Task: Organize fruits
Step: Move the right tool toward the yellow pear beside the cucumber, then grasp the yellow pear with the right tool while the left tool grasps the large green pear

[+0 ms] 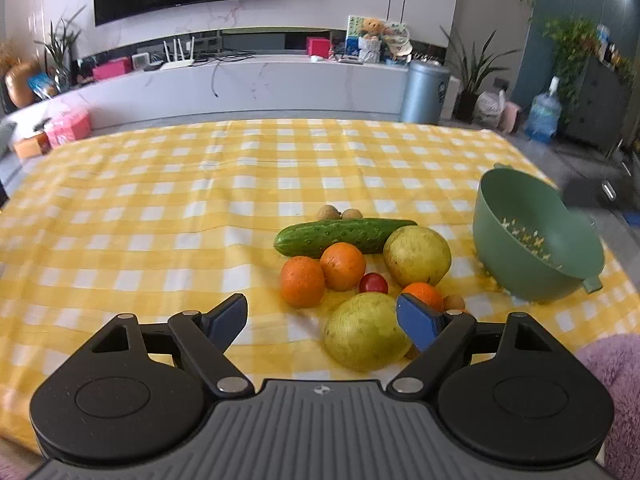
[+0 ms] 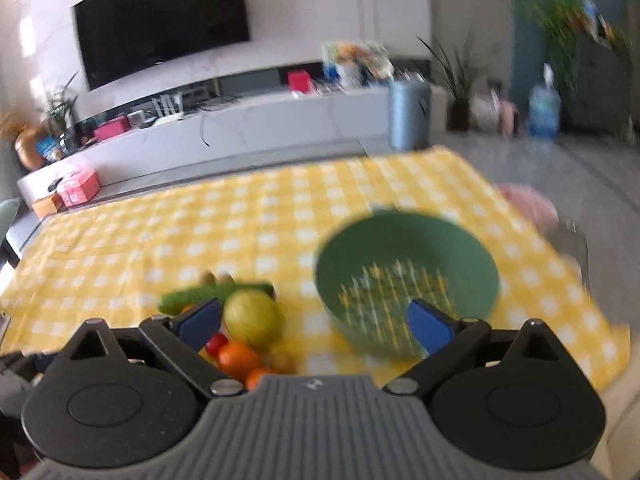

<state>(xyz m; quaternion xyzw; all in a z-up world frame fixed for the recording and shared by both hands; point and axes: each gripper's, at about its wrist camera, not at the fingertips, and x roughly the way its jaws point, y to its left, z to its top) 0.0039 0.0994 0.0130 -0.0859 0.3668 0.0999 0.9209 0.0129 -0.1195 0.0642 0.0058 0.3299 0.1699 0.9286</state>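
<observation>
**Fruit heaped beside a tilted colander**

On the checked cloth (image 1: 160, 200), the left gripper (image 1: 320, 320) hangs spread wide, holding nothing, its right finger against the near pear (image 1: 360, 332). Oranges (image 1: 302, 280), a cucumber (image 1: 344, 234) and a second pear (image 1: 416, 256) cluster beyond. Right of them, the green colander (image 1: 532, 236) leans. The right gripper (image 2: 316, 324), likewise agape and empty, hovers near the colander's rim.
</observation>
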